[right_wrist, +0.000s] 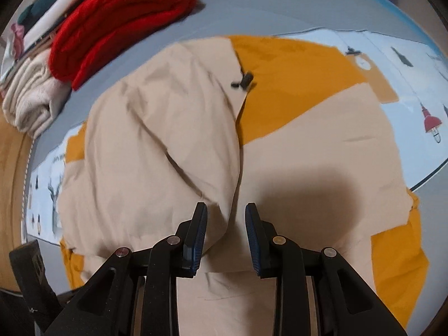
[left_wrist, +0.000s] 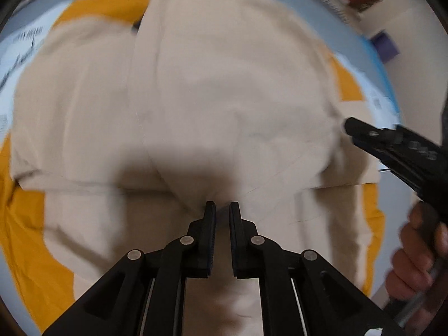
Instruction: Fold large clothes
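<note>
Folding is partway along: the large beige fabric garment with an orange-yellow lining (left_wrist: 224, 84) is lying spread on the pale blue printed bed cover (right_wrist: 406, 64), with one beige panel already laid over toward the middle, so that a long edge is running up the cloth in the left wrist view.

The left gripper (left_wrist: 222, 210) is pointing down at the garment with its jaws only a narrow slit apart; no cloth is showing between them, so I judge it is holding nothing. The right gripper (right_wrist: 226, 212) is standing part open over the rumpled beige fold, its pads not pressing on anything. A hand (left_wrist: 414, 254) is gripping its handle at the edge of the left view.

Next, I judge, each gripper is needing a fresh hold on an edge or corner so that another panel can be carried across; the bunched fold under the right gripper is likely wanting smoothing first.

Much is hard to read: the left view is blurring, the garment's near hem is hidden behind both gripper frames, and whether it is a coat or jacket I cannot tell. A small dark toggle (right_wrist: 243, 80) is showing at the fold's edge. Folded red knitwear (right_wrist: 120, 22) is lying well apart.
</note>
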`<state>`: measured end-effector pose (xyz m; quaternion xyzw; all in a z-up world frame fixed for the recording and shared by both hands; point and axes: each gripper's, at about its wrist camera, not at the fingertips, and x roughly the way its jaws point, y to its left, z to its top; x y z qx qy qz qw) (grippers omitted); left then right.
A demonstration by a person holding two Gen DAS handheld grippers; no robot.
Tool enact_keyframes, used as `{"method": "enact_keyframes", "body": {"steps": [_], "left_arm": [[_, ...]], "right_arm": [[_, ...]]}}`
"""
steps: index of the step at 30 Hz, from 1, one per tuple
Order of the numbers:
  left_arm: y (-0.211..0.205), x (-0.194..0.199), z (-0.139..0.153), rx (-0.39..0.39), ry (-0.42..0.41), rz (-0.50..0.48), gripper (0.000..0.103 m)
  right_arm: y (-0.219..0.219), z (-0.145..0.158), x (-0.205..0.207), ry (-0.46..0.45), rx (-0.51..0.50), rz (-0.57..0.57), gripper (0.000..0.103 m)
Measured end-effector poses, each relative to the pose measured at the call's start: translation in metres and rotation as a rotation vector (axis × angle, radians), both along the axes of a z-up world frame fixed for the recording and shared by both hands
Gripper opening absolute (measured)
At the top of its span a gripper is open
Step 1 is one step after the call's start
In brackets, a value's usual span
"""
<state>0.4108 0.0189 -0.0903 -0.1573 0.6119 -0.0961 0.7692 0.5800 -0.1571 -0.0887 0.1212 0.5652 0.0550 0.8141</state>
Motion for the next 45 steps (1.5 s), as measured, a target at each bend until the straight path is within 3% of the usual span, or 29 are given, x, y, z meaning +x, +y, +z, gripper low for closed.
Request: {"method": "enact_keyframes", "body": {"steps": [4,7,12,18,22,25,28,31,33,35,37,39,43,45], "left_arm": [[0.008,-0.008,0.045,0.044,-0.157,-0.021,0.009],[0.031,-0.017,0.068,0.062,-0.23,0.029,0.009],[0.058,-0.047,0.108,0.133,-0.376,0.03,0.009],[0.08,-0.111,0.145,0.14,-0.469,0.056,0.009],[0.103,-0.189,0.156,0.159,-0.499,0.095,0.009],[0.121,-0.257,0.145,0.155,-0.487,0.131,0.009],[0.14,-0.31,0.119,0.162,-0.388,0.206,0.009],[0.157,-0.338,0.106,0.046,-0.339,0.286,0.009],[0.159,-0.344,0.095,0.063,-0.289,0.299,0.009],[0.159,-0.345,0.087,0.096,-0.23,0.308,0.009],[0.16,-0.347,0.085,0.088,-0.186,0.317,0.009],[0.16,-0.351,0.082,0.046,-0.184,0.323,0.009],[0.164,-0.35,0.05,0.052,-0.161,0.341,0.009],[0.164,-0.342,0.025,0.08,-0.05,0.338,0.009]], "right_arm": [[-0.004,0.046,-0.005,-0.186,-0.092,0.031,0.03],[-0.004,0.077,-0.012,-0.3,-0.112,0.034,0.03],[-0.01,0.133,-0.04,-0.47,-0.137,0.08,0.03],[-0.044,0.202,-0.113,-0.656,-0.136,0.096,0.028],[-0.082,0.231,-0.191,-0.715,-0.104,0.059,0.027],[-0.107,0.23,-0.25,-0.713,-0.134,0.071,0.027],[-0.143,0.207,-0.314,-0.656,-0.166,0.053,0.027],[-0.175,0.176,-0.359,-0.587,-0.161,0.011,0.028],[-0.193,0.148,-0.383,-0.529,-0.15,-0.027,0.028],[-0.205,0.125,-0.388,-0.441,-0.155,-0.063,0.028],[-0.218,0.111,-0.389,-0.399,-0.094,-0.08,0.028],[-0.222,0.098,-0.387,-0.371,-0.116,-0.083,0.028],[-0.228,0.068,-0.38,-0.249,-0.124,-0.071,0.028],[-0.229,0.052,-0.376,-0.187,-0.134,-0.064,0.028]]}}
